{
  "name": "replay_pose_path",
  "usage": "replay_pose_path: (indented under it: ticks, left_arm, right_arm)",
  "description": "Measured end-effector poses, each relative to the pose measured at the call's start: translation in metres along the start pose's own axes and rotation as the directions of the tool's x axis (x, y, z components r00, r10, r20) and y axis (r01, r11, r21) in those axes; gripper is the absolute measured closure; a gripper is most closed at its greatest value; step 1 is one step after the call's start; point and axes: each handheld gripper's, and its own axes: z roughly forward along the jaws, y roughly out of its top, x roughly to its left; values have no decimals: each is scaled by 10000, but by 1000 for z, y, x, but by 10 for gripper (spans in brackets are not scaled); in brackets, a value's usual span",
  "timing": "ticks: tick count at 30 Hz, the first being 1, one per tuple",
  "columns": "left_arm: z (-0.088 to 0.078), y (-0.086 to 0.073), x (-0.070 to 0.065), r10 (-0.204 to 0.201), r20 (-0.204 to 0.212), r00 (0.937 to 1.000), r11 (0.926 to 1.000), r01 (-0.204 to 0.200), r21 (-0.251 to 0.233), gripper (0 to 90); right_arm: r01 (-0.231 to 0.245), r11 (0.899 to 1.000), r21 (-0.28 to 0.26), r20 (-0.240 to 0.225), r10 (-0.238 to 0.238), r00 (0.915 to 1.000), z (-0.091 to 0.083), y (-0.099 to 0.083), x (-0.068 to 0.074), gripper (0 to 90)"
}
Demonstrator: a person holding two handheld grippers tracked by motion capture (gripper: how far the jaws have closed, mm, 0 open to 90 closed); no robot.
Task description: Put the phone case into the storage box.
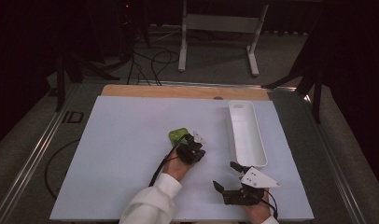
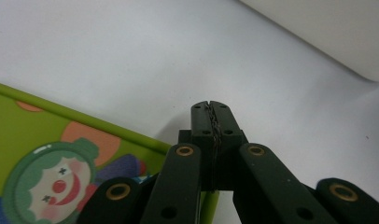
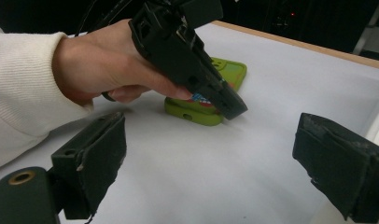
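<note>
- green phone case (image 1: 178, 136) lies flat mid-table, long axis running away from the person and slightly left, left of the white tray (image 1: 246, 133)
- left gripper (image 2: 211, 108) nearest — clenched on nothing, tip down at the case's near edge
- right gripper (image 1: 228, 176) released, parked well apart near the front edge

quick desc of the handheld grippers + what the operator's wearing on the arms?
Both grippers are black, each with two jaws on linked bars fitted with brass-coloured rivets. The left gripper has toothed pads; the right gripper has worn, blocky black pads. Each carries a pale grey three-cornered plate with small holes and trails a black cable. The sleeve is white ribbed knit.
</note>
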Motion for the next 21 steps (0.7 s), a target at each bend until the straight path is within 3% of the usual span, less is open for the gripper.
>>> replay_pose_path:
  ticks: [12,21]
  left_arm:
    - [0,-2,-3,-6,-51,10000,9998,7,184,899]
    - [-13,-18,-1,-227,-83,9997,9996,228,180,899]
  right_arm:
    - [15,10000,-19,28,-15,10000,0,0,0,97]
    - [20,10000,-60,33,-20,10000,-1,0,-1,96]
